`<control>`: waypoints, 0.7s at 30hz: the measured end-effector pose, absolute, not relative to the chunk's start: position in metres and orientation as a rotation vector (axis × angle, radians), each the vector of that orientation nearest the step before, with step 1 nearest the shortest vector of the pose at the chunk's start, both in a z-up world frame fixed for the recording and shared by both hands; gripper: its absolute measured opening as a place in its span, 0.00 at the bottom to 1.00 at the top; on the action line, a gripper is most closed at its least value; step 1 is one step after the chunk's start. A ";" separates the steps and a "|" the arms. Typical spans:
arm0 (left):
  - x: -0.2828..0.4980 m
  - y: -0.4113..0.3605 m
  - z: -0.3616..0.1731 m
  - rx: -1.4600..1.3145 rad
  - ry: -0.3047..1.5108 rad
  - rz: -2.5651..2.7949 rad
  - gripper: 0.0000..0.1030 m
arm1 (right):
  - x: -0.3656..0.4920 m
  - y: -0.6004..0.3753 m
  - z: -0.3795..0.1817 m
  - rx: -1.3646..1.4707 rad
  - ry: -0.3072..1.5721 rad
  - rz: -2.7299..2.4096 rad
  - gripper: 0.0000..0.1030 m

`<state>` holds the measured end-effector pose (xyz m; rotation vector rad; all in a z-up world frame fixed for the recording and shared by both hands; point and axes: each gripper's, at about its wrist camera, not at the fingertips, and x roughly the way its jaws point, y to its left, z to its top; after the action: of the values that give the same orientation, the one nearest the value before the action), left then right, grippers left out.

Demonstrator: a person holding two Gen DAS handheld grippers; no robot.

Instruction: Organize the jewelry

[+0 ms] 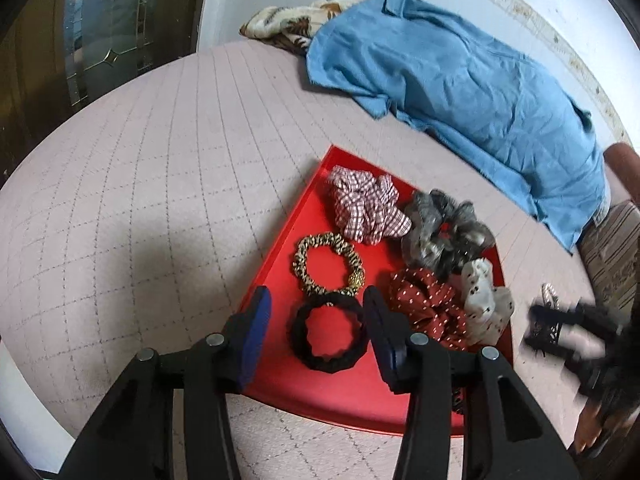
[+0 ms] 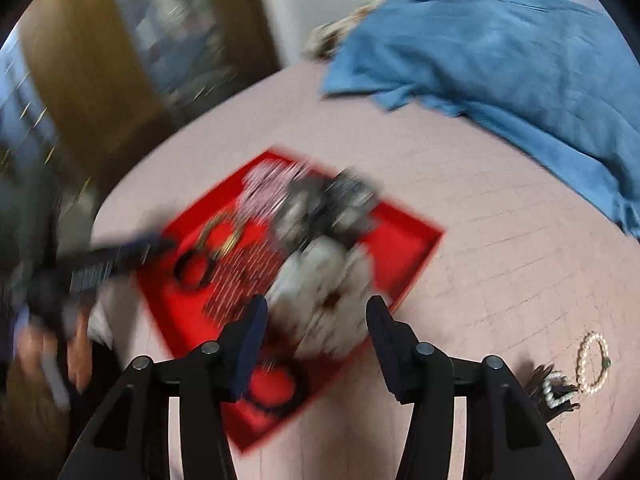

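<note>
Hovering over the red tray, your left gripper had its jaws released around the black scrunchie; right gripper gaped empty too.

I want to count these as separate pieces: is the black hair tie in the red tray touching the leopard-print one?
Touching. The left wrist view shows the black hair tie meeting the leopard-print hair tie where their rims overlap, no red tray showing between them.
</note>
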<state>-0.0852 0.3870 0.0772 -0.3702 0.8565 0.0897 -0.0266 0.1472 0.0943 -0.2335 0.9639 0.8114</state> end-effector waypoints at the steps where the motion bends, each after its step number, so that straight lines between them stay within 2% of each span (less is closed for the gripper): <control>1: -0.086 0.386 0.078 -0.374 0.852 0.091 0.45 | -0.031 0.151 0.092 -0.271 0.970 0.829 0.54; 3: -0.086 0.387 0.078 -0.380 0.851 0.092 0.45 | -0.040 0.161 0.084 -0.361 0.974 0.849 0.45; 5: -0.086 0.387 0.077 -0.378 0.854 0.094 0.45 | -0.043 0.172 0.077 -0.432 0.986 0.864 0.41; 13: -0.086 0.387 0.076 -0.390 0.856 0.083 0.45 | -0.043 0.200 0.047 -0.688 1.042 0.847 0.32; 15: -0.086 0.386 0.076 -0.389 0.855 0.078 0.45 | -0.040 0.198 0.046 -0.659 1.080 0.860 0.07; 21: -0.085 0.383 0.076 -0.394 0.857 0.067 0.45 | -0.041 0.178 0.063 -0.467 1.059 0.889 0.07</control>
<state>-0.0846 0.3833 0.0760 -0.3941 0.8571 0.0675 -0.0410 0.1782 0.0626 -0.4667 1.0587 0.8887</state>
